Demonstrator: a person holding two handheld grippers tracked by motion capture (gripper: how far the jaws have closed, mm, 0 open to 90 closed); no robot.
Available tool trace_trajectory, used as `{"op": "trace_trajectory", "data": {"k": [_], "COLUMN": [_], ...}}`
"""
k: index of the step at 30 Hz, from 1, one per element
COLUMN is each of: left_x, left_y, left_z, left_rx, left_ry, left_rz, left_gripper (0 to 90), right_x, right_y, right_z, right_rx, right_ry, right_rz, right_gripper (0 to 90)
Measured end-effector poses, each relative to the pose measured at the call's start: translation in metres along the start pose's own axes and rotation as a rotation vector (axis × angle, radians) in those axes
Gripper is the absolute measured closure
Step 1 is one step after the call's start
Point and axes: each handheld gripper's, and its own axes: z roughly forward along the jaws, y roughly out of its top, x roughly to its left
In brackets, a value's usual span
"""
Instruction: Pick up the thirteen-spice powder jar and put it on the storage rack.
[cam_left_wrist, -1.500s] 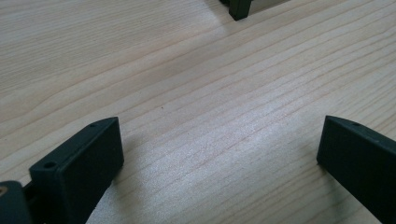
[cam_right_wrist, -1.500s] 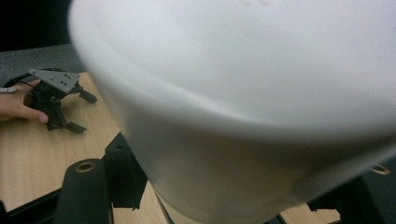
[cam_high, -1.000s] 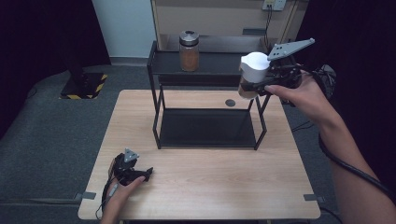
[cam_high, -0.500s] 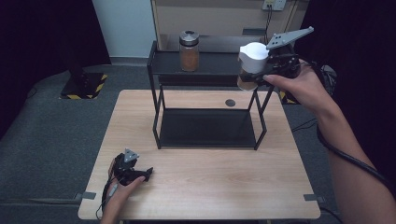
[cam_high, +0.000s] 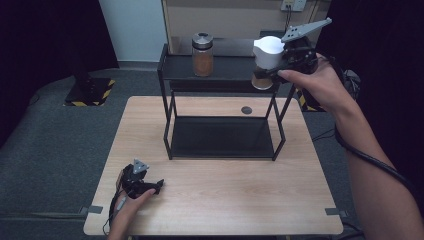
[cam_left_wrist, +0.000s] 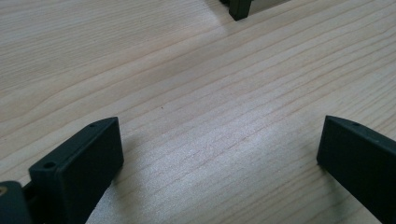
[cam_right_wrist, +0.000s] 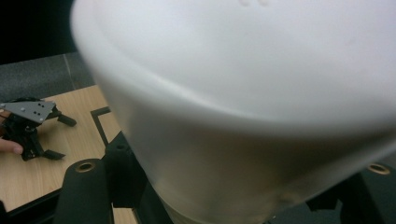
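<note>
My right gripper (cam_high: 272, 62) is shut on a white-capped jar (cam_high: 266, 62) of brown contents, held in the air just above the right end of the black rack's top shelf (cam_high: 225, 70). In the right gripper view the white-capped jar (cam_right_wrist: 243, 107) looms large between the jaws. A second jar (cam_high: 202, 55) with a grey metal lid and brown contents stands on the top shelf toward its left. My left gripper (cam_high: 150, 187) rests on the wooden table (cam_high: 225, 200) near its front left, jaws wide apart with only bare wood between the fingers (cam_left_wrist: 79, 168).
The black two-tier rack (cam_high: 222, 137) stands at the table's middle back, its lower shelf bare. A small dark round spot (cam_high: 246, 110) lies on the table behind it. Grey carpet surrounds the table; a black-and-yellow striped base (cam_high: 90, 95) sits on the floor at left.
My right hand has carried the white-capped jar up and a little toward the rack's top shelf. The left gripper has stayed put.
</note>
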Motion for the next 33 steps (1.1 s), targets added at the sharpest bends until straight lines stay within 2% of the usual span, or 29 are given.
{"op": "trace_trajectory", "data": {"k": [11, 20, 33], "left_x": [0.000, 0.000, 0.000], "left_y": [0.000, 0.000, 0.000], "left_z": [0.000, 0.000, 0.000], "left_rx": [0.000, 0.000, 0.000], "left_ry": [0.000, 0.000, 0.000], "left_rz": [0.000, 0.000, 0.000], "left_gripper": [0.0, 0.0, 0.0], "right_x": [-0.006, -0.013, -0.018], "right_y": [0.009, 0.009, 0.022], "right_z": [0.006, 0.011, 0.034], "right_rx": [0.000, 0.000, 0.021], "right_ry": [-0.019, -0.036, -0.056], "right_rz": [0.014, 0.051, 0.067], "right_gripper": [31.5, 31.5, 31.5]}}
